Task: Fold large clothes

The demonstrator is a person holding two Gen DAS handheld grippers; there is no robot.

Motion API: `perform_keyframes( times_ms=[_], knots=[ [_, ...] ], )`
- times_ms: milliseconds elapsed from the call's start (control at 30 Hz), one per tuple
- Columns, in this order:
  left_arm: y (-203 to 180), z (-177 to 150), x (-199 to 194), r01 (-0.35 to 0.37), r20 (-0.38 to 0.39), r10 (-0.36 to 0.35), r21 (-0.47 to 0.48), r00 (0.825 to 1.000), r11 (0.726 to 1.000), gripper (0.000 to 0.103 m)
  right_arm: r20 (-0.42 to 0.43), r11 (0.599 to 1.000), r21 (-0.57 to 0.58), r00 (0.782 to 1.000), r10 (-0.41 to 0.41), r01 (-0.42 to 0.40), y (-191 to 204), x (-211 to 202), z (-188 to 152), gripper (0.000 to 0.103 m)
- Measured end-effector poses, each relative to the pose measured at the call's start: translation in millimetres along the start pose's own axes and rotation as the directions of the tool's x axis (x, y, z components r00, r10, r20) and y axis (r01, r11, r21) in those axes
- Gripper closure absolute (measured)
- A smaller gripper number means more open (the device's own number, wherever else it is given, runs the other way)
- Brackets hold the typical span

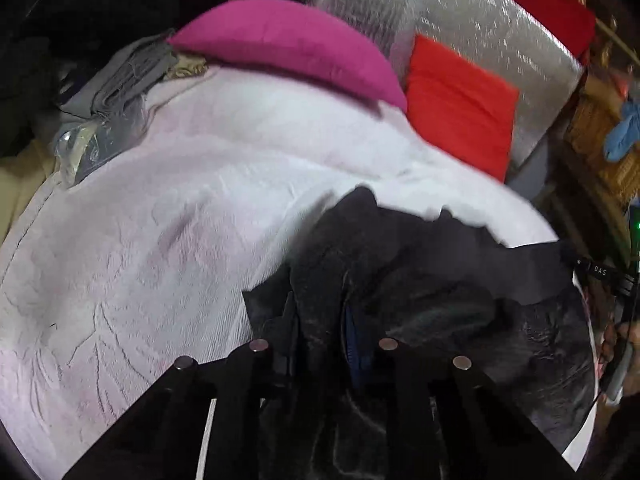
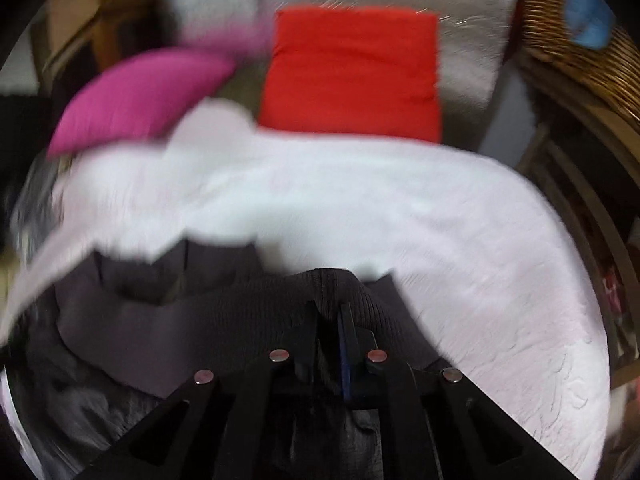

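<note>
Both jaws are clamped on cloth: the left gripper (image 1: 320,320) has its fingers nearly together with a thick bunch of the dark garment (image 1: 420,264) pinched between them, and the right gripper (image 2: 330,320) is closed tight on a ribbed band of the same garment (image 2: 224,300), probably a hem or cuff. From each pair of jaws the fabric runs sideways toward the other hand, to the right in the left wrist view and to the left in the right wrist view, so the held edge seems to lie across between the two grippers, with neither hand clearly nearer to it. Slack cloth sags below and between them, crumpled in the left view; the blur hides finer detail in the right. Just beyond the garment lies the pale pink bedspread (image 1: 180,208), bare and broad ahead of both grippers, the likely place to lay the piece flat. Farther off rest a magenta cushion (image 1: 288,40) and a red cushion (image 2: 352,76), against a silvery padded backing (image 1: 480,12); a wicker basket (image 2: 568,48) sits at far right
</note>
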State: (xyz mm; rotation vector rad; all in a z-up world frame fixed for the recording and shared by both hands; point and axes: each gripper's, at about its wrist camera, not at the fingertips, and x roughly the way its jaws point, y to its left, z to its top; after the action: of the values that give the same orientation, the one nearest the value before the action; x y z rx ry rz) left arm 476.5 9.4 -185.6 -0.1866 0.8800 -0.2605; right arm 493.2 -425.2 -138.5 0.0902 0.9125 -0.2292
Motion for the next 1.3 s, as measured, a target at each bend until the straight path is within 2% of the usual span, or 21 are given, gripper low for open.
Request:
perform_keyframes(
  times_ms=[67,167,267,367,500,567,733,800,833,867,933,1000,1100,1233,1300],
  knots=[
    [1,4,7,0.004,0.015,-0.003,-0.045,1.0,0.999,0.082,0.027,0.995,0.097,1.0,-0.013,0.01,-21,3,4,0.094],
    [0,3,27,-0.028,0.002,0.028,-0.104,1.0,0.994,0.079,0.009,0.986,0.163,0.999,-0.045,0.043,-35,27,-2,0.094],
    [-12,1,42,-0.113,-0.019,0.113,-0.041,0.993,0.993,0.076,-0.083,0.979,0.198,0.996,-0.034,0.05,-38,67,-16,0.094],
    [-7,1,46,-0.126,-0.022,0.125,-0.051,0.992,0.991,0.069,-0.124,0.978,0.204,0.992,-0.02,0.045,-37,83,-18,0.092],
    [3,0,44,-0.118,-0.037,0.115,-0.095,0.993,0.988,0.066,-0.116,0.956,0.291,0.991,0.072,-0.036,-51,67,-14,0.091],
    [0,-1,40,-0.134,-0.028,0.132,-0.084,0.991,0.987,0.065,-0.08,0.94,0.334,0.992,0.099,-0.067,-59,51,-13,0.091],
    [-12,-3,14,-0.175,0.042,0.177,-0.049,0.983,0.983,0.063,0.015,0.937,0.319,0.989,0.147,-0.144,-56,4,-12,0.088],
    [-18,-3,1,-0.166,0.092,0.168,-0.025,0.982,0.986,0.05,0.04,0.934,0.301,0.982,0.187,-0.19,-52,-17,-16,0.084],
    [-23,-4,-6,-0.165,0.114,0.166,-0.011,0.98,0.986,0.041,0.043,0.935,0.289,0.979,0.199,-0.203,-50,-22,-16,0.08],
    [-24,-4,-10,-0.168,0.123,0.168,-0.009,0.978,0.986,0.036,0.04,0.94,0.261,0.976,0.214,-0.217,-42,-26,-17,0.075],
    [-22,-6,-16,-0.185,0.127,0.187,-0.03,0.974,0.982,0.036,0.012,0.946,0.179,0.962,0.272,-0.27,-16,-35,-18,0.07],
    [-16,-5,-13,-0.223,0.089,0.226,-0.048,0.97,0.974,0.036,-0.056,0.935,0.083,0.935,0.351,-0.346,29,-33,-15,0.07],
    [2,-7,-5,-0.271,0.014,0.272,-0.078,0.962,0.96,0.036,-0.167,0.899,0.008,0.886,0.432,-0.437,93,-16,-12,0.07],
    [12,-11,0,-0.3,-0.027,0.299,-0.049,0.954,0.953,0.036,-0.291,0.892,-0.061,0.862,0.414,-0.449,169,28,-13,0.07],
    [12,-14,7,-0.313,-0.05,0.312,-0.012,0.949,0.95,0.036,-0.304,0.908,-0.061,0.874,0.38,-0.416,192,53,-14,0.07]
  ],
)
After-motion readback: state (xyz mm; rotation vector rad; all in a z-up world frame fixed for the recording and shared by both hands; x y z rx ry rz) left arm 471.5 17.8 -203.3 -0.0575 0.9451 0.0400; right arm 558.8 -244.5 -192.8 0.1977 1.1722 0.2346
